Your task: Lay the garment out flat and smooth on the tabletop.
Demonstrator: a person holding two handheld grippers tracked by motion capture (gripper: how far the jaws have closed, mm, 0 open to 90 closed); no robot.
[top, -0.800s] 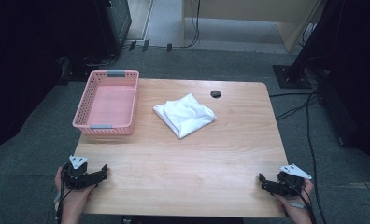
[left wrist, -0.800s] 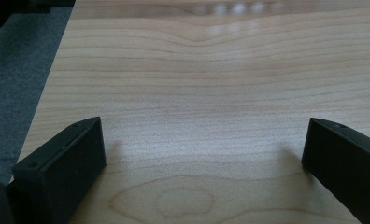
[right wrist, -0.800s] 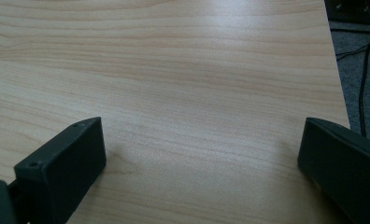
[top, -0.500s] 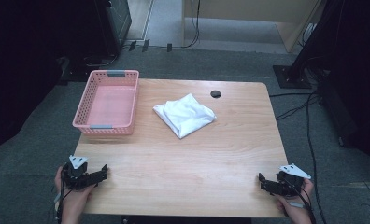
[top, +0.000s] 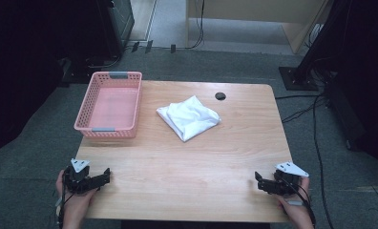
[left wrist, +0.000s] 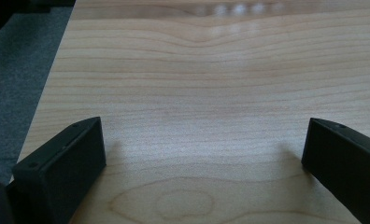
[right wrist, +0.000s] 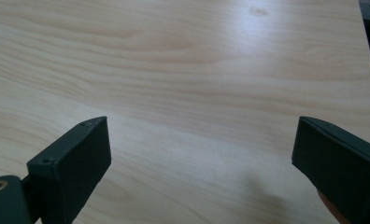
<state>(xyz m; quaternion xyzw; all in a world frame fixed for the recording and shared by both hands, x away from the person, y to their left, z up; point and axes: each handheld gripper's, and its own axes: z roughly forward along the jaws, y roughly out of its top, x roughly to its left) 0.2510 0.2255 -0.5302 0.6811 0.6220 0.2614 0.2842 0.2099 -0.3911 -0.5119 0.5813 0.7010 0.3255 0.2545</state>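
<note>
A crumpled white cloth (top: pixel 189 117) lies on the wooden table (top: pixel 187 162), a little past its middle. To its left stands a pink plastic basket (top: pixel 110 103) with nothing in it. My left gripper (top: pixel 106 175) rests at the table's near left corner, held in a hand, open, with bare wood between its jaws (left wrist: pixel 202 154). At the near right corner my right gripper (top: pixel 258 180) is open too, and nothing sits between its jaws (right wrist: pixel 199 154). Both grippers are far from the cloth and the basket.
A small black round thing (top: pixel 220 96) sits near the table's far edge. Grey carpet surrounds the table, with cables (top: pixel 301 112) on the floor to the right and dark equipment at the back left.
</note>
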